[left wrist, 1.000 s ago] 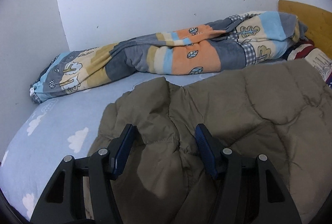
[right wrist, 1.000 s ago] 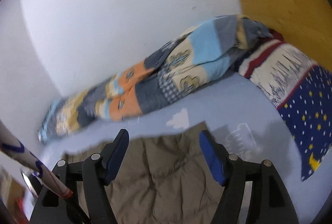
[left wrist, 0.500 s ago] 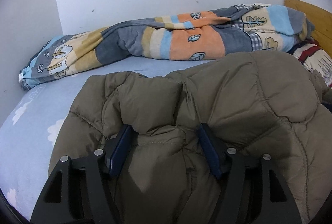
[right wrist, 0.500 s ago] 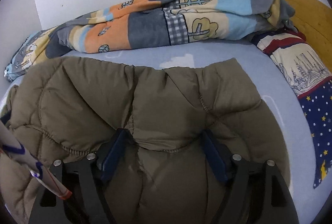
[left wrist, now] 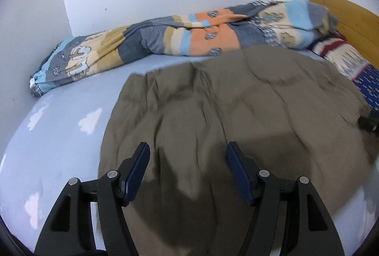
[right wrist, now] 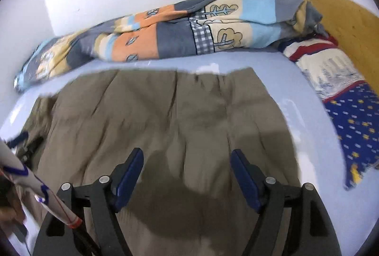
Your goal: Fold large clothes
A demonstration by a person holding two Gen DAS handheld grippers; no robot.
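Left wrist view shows the left gripper [left wrist: 187, 170] with its blue-padded jaws spread wide and nothing between them, hovering just above the near part of the olive quilted jacket [left wrist: 236, 113]. Right wrist view shows the right gripper [right wrist: 186, 171] equally released, above the same jacket [right wrist: 170, 113]. Both tongs empty suggests, as I judge it, that the garment lies laid out for smoothing or for picking a new hold before a fold. It sits spread across the light blue cloud-print sheet [left wrist: 59, 137], well short of the patchwork duvet [left wrist: 165, 42] rolled against the wall, and near the starred pillow [right wrist: 350, 123] by the wooden headboard [right wrist: 341, 26], presumably so there is bare sheet around it to fold on. The jacket looks puffy and stitched in panels, matte olive-brown, with long creases running away from the cameras and a fairly straight far edge; motion blur softens the detail
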